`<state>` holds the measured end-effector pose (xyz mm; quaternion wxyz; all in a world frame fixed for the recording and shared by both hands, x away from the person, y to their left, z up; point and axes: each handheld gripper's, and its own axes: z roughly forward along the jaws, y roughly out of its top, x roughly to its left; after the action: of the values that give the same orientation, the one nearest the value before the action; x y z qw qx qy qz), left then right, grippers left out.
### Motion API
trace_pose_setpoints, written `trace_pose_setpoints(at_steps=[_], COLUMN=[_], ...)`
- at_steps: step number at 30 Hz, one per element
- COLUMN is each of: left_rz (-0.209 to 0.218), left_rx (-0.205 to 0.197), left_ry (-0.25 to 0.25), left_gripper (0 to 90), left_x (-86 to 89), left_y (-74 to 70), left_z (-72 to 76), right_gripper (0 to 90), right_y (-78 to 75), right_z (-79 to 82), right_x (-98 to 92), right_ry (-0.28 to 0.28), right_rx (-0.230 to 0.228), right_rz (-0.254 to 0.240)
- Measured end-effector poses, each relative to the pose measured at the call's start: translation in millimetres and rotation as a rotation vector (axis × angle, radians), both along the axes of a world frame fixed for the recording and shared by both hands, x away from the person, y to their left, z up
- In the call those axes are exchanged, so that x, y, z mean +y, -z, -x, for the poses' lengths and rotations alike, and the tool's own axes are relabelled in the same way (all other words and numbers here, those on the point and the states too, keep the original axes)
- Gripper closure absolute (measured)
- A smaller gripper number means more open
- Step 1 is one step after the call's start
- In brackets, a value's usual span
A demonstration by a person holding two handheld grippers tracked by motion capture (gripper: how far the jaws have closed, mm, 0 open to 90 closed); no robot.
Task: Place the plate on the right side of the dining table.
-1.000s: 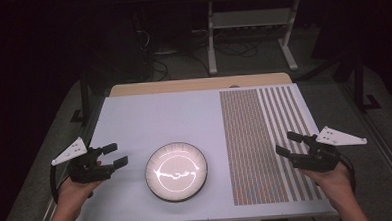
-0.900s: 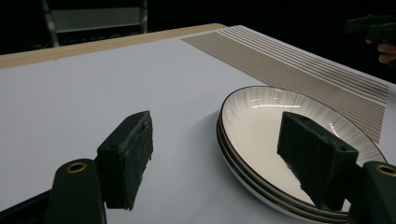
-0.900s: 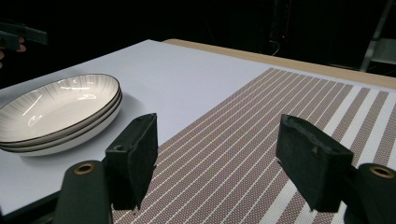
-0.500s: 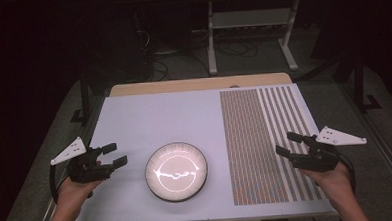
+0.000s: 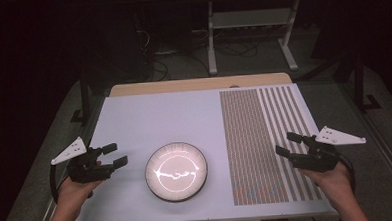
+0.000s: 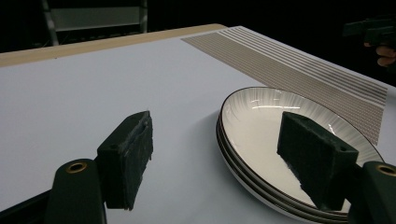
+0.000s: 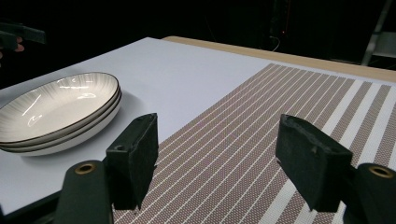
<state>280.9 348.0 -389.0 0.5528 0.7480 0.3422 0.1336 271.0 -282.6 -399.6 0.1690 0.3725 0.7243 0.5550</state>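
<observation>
A stack of white plates with dark rims [image 5: 176, 171] sits on the white table [image 5: 154, 122] near its front edge, also seen as plates [image 6: 261, 116] and plates [image 7: 56, 112]. My left gripper [image 5: 113, 155] hovers just left of the stack, open, nothing between its pads [image 6: 130, 158]. My right gripper [image 5: 288, 143] stands open over the brown striped mat [image 5: 265, 137], far right of the plates, its pads [image 7: 135, 154] holding nothing.
The striped mat [image 7: 261, 130] covers the table's right part. A wooden strip [image 5: 198, 84] runs along the far edge. Behind the table a metal frame [image 5: 250, 33] and cables lie on the dark floor.
</observation>
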Motion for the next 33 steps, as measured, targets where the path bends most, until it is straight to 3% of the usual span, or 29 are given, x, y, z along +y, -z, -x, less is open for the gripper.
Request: trace_pose_setpoints(at_steps=[4,9,13,17,33], left_rz=[0.023,0.013,0.008,0.002,-0.003], left_rx=[0.035,0.031,0.035,0.043,0.07], left_ry=[-0.006,-0.004,-0.005,-0.007,-0.007], left_gripper=[25.9,25.9,25.9,25.9,25.7], left_x=[0.0,-1.2,-2.0,-3.9,-10.2], left_y=[-0.6,-1.0,-1.5,-3.3,-7.9], left_z=[-0.6,-0.2,-0.1,0.5,6.8], right_gripper=[28.5,28.9,29.2,28.0,28.7], right_y=[-0.5,-1.8,-3.9,-6.4,-18.6], right_z=[-0.1,-0.4,-1.4,-4.8,-14.9], right_x=[1.2,2.6,6.7,18.2,58.5], right_ry=[-0.004,-0.006,-0.02,-0.051,-0.144], right_rx=[0.003,0.003,0.013,0.054,0.076], right_rz=[-0.012,-0.016,0.004,0.026,0.109])
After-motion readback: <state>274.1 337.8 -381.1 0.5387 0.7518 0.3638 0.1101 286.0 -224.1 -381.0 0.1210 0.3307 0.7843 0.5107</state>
